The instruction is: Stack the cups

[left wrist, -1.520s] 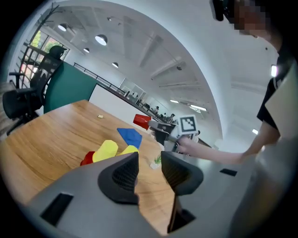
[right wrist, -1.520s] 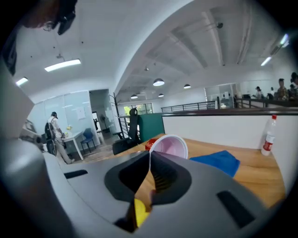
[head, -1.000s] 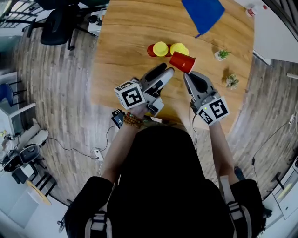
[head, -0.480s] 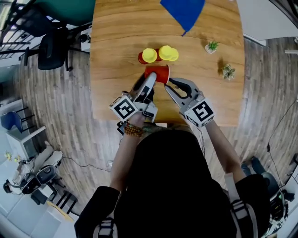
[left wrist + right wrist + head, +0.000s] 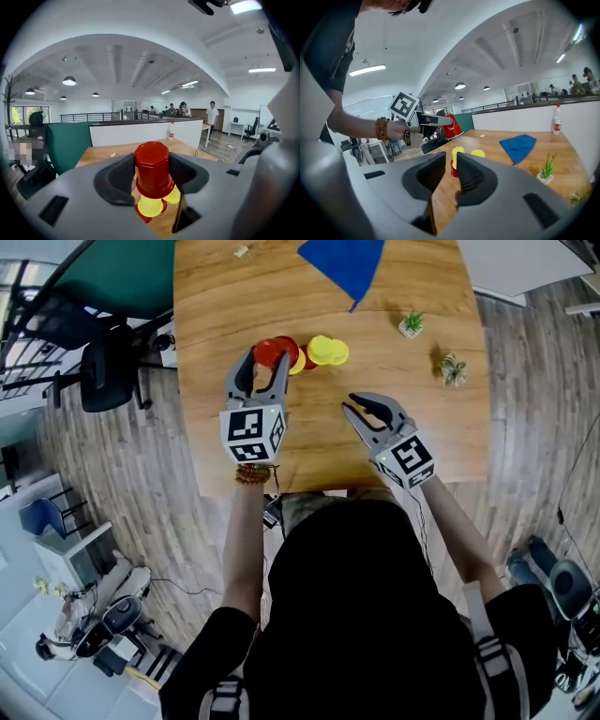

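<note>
Transport of the red cup to the stack appears to be the step in hand. The left gripper pinches this cup by its sides, mouth down. Its jaws have just been closing with the cup between them. The cup hangs clear of the table, just left of the yellow cups and partly over the left one. The yellow cups stand mouth down, side by side. Red shows under the left one, probably another cup beneath it. The right gripper is empty, on the person's side of the yellow cups. Its fingers stand a narrow gap apart, having just been opening slightly, with nothing between them. The next move calls for centring the cup's mouth over the chosen yellow cup. Lower it level until it seats, then spread the fingers.
</note>
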The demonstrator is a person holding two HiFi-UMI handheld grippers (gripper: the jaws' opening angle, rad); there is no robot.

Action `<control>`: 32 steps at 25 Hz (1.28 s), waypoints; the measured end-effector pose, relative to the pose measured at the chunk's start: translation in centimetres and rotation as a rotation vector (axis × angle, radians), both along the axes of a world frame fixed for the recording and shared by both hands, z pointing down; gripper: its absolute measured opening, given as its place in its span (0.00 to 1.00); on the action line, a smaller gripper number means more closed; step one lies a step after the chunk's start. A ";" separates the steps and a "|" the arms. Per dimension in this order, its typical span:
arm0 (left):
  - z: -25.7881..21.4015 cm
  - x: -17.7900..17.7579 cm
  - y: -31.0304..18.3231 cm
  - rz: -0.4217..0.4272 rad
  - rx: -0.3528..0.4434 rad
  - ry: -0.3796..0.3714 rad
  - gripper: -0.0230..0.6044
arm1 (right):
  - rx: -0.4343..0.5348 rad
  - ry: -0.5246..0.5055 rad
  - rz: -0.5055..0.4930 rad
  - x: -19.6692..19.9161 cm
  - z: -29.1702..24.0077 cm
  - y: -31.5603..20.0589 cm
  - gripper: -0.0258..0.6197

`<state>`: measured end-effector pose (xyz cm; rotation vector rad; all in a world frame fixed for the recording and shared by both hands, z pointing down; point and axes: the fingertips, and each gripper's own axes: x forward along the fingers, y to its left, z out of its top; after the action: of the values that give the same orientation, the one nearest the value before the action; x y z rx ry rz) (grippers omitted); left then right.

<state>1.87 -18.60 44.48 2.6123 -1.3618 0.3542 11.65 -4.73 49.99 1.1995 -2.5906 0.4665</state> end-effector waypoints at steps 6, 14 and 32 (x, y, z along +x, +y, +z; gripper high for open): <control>2.8 1.8 -1.0 0.042 -0.027 -0.096 0.43 | -0.015 -0.010 0.055 1.0 0.6 0.2 0.14; 5.8 3.8 -1.2 0.084 -0.031 -0.194 0.43 | -0.033 -0.010 0.068 0.6 1.0 0.7 0.13; 3.3 4.0 0.0 0.127 0.009 -0.109 0.49 | -0.021 -0.002 0.081 1.5 0.5 0.7 0.12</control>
<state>5.84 -18.55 47.79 2.7311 -1.2337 0.5163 13.14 -4.07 50.47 1.3019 -2.5392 0.5101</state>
